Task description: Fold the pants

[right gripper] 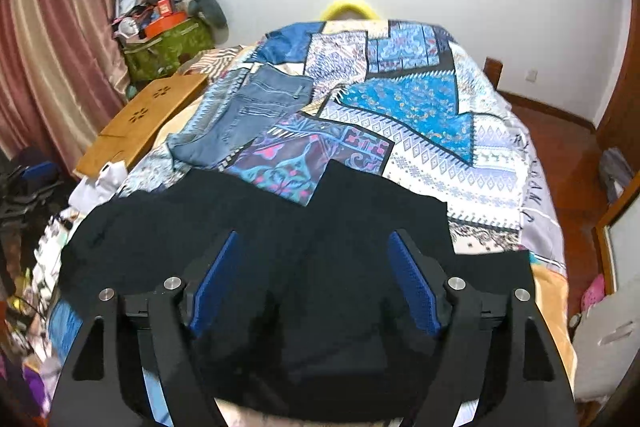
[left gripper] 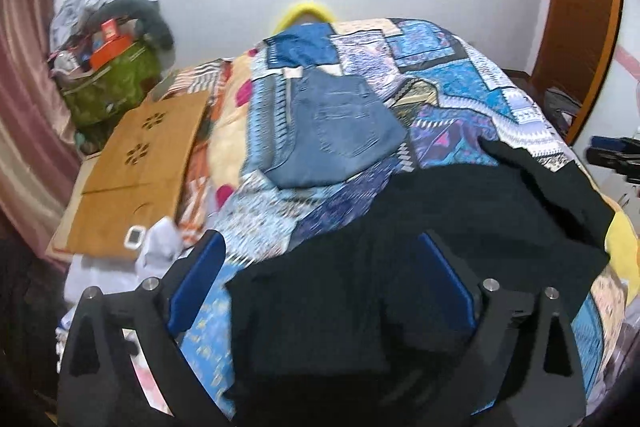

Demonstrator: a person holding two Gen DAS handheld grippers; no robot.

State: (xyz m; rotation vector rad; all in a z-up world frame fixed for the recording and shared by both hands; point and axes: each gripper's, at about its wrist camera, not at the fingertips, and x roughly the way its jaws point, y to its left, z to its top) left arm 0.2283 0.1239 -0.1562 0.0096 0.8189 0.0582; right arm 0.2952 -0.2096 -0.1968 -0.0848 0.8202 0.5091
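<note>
A pair of black pants [left gripper: 460, 211] [right gripper: 160, 223] lies spread across the near end of a patchwork bedspread [left gripper: 460, 87] [right gripper: 420, 99]. My left gripper [left gripper: 320, 237] hangs open above the pants' left part, its blue pads wide apart and nothing pinched between them. Over the middle of the same dark cloth my right gripper [right gripper: 314, 235] is open too, with the pads clear of the fabric. Farther up the bed rests a folded pair of blue jeans [left gripper: 340, 131] [right gripper: 244, 111], back pocket upward.
A wooden lap table [left gripper: 136, 163] [right gripper: 148, 119] lies on the bed's left side, beside a white cloth [left gripper: 160, 243]. A stuffed green bag [left gripper: 112, 79] [right gripper: 168, 47] stands by the pink curtain [right gripper: 60, 47]. A wooden door [left gripper: 580, 7] is at the right.
</note>
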